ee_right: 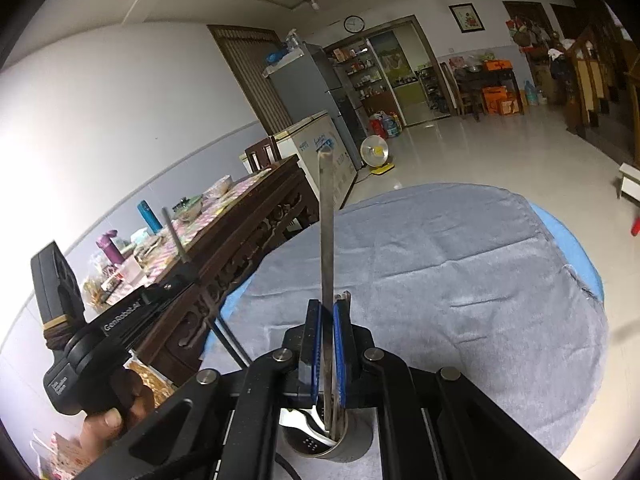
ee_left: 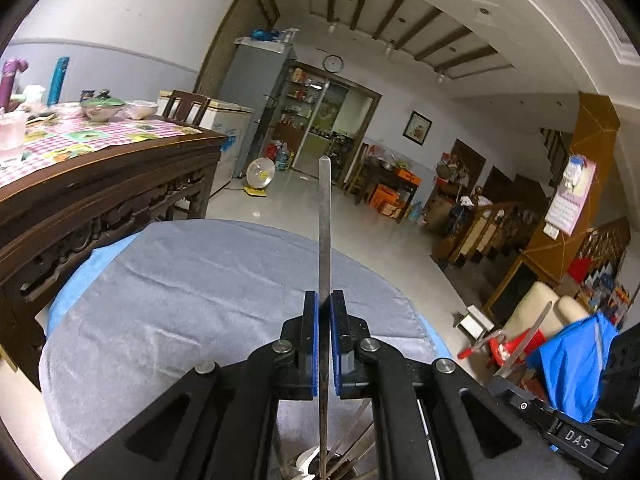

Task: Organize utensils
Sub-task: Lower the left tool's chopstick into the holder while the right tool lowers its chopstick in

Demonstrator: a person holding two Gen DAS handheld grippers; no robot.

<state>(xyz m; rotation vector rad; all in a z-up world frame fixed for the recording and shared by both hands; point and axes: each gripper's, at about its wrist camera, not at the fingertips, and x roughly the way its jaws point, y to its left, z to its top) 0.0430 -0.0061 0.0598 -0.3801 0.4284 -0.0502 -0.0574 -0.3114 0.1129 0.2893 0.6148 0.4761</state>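
Note:
My left gripper [ee_left: 324,300] is shut on a flat steel utensil handle [ee_left: 324,216] that stands upright between the blue pads. Its lower end runs down among several other metal utensils [ee_left: 340,462] at the bottom edge. My right gripper [ee_right: 327,310] is shut on another steel utensil handle [ee_right: 327,224], also upright. Its lower end sits in a round metal utensil holder [ee_right: 340,446] below the fingers, beside a spoon bowl [ee_right: 298,420]. The left gripper body [ee_right: 104,332] and the hand on it show at the left of the right wrist view.
A round table covered with a grey towel [ee_left: 180,300] over blue cloth lies under both grippers. A dark carved wooden table [ee_left: 100,184] with bowls and bottles stands at the left. Tiled floor [ee_left: 380,236], a fan [ee_left: 260,174] and furniture lie beyond.

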